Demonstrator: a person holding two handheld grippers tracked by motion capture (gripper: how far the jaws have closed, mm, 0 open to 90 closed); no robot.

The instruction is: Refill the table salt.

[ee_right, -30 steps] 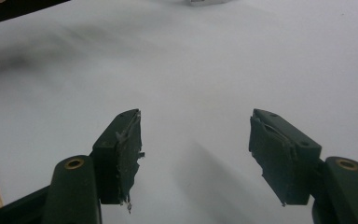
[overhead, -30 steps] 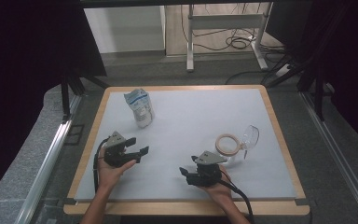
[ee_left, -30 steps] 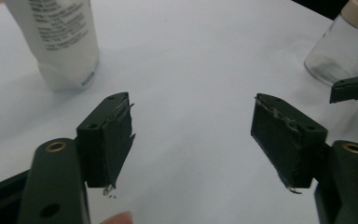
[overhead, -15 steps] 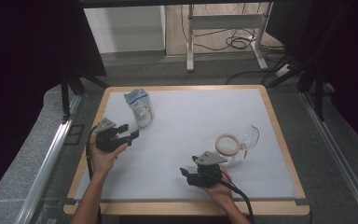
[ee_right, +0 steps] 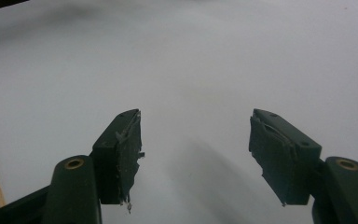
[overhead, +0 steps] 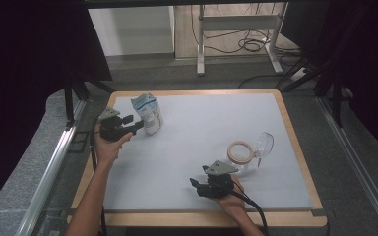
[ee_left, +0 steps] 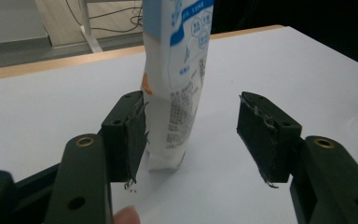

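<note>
The left gripper (ee_left: 191, 135) is gaping wide at the pouch (ee_left: 179, 70), which is standing upright near the mat's (overhead: 202, 132) far left corner, just beside one pad. The right gripper (ee_right: 196, 154) is hovering released over bare mat, well apart.

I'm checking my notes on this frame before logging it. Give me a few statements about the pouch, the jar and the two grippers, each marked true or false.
1. The left gripper has its jaws open at the standing pouch. True.
2. The pouch lies flat on the table. False: it stands upright.
3. The right gripper grips the jar. False: its jaws are open over bare table.
4. The jar sits near the table's right edge, in the high view. True.
5. The pouch is red. False: it is white and blue.
</note>
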